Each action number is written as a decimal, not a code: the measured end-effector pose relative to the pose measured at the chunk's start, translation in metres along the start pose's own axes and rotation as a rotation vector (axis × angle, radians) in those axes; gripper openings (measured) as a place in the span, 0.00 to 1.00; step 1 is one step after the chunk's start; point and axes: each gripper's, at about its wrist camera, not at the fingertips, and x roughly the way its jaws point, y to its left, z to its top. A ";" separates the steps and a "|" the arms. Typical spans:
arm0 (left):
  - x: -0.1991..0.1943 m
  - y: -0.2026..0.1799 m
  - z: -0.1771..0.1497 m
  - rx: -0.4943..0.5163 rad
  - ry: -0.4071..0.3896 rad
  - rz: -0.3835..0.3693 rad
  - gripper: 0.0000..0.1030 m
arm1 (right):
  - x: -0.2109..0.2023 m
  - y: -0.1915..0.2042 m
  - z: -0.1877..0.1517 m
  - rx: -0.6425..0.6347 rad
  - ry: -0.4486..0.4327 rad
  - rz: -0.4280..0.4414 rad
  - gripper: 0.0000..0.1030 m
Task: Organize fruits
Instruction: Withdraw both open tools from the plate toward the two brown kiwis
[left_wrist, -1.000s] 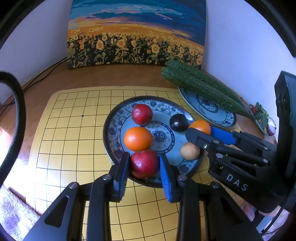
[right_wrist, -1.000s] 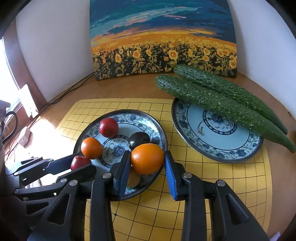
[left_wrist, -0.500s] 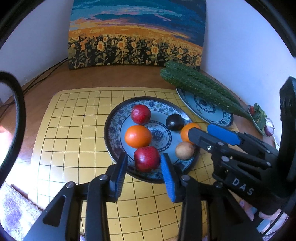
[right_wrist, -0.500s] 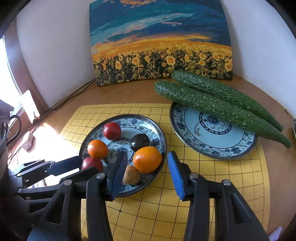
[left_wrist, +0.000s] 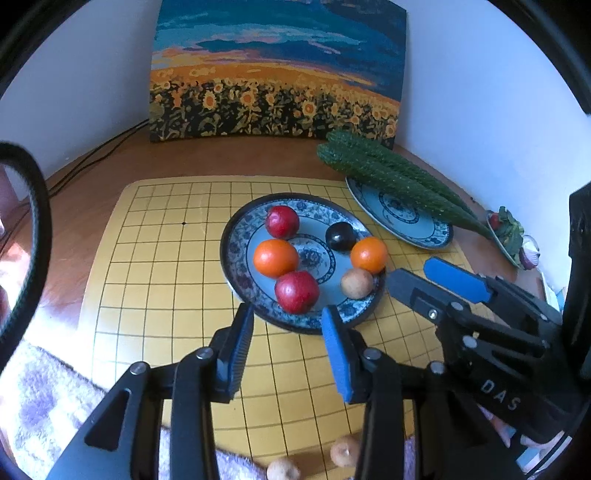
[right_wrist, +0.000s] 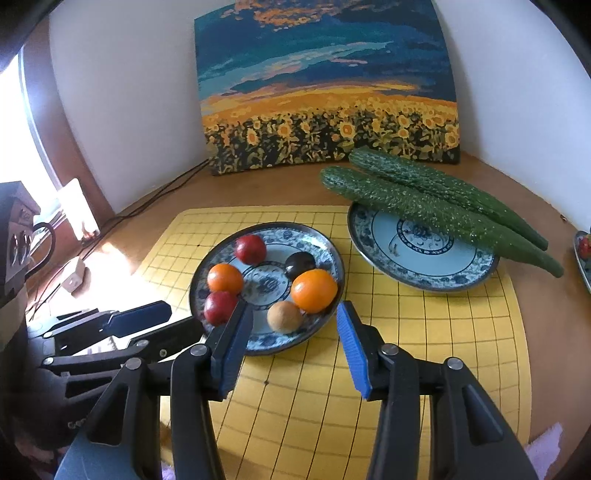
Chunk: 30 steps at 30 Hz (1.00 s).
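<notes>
Fruit sits on blue-patterned round china plate (left_wrist: 236, 266); left gripper (left_wrist: 288, 350) jaws opening w/ nothing between, right gripper (right_wrist: 291, 347) apart & empty, both just short of rim.

We hold our left gripper (left_wrist: 286, 330) angled downward, its jaws opening with nothing between them. Our right gripper (right_wrist: 293, 330) sits just beside it, empty and angled downward too.
</notes>
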 end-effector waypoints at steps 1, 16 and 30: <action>-0.003 0.000 -0.002 -0.001 -0.003 0.002 0.41 | -0.003 0.001 -0.002 -0.002 -0.002 -0.001 0.47; -0.029 0.003 -0.027 -0.024 -0.011 0.013 0.45 | -0.034 0.013 -0.032 0.011 -0.003 0.018 0.48; -0.041 0.005 -0.061 -0.026 0.015 -0.001 0.45 | -0.047 0.012 -0.054 0.047 0.002 0.002 0.48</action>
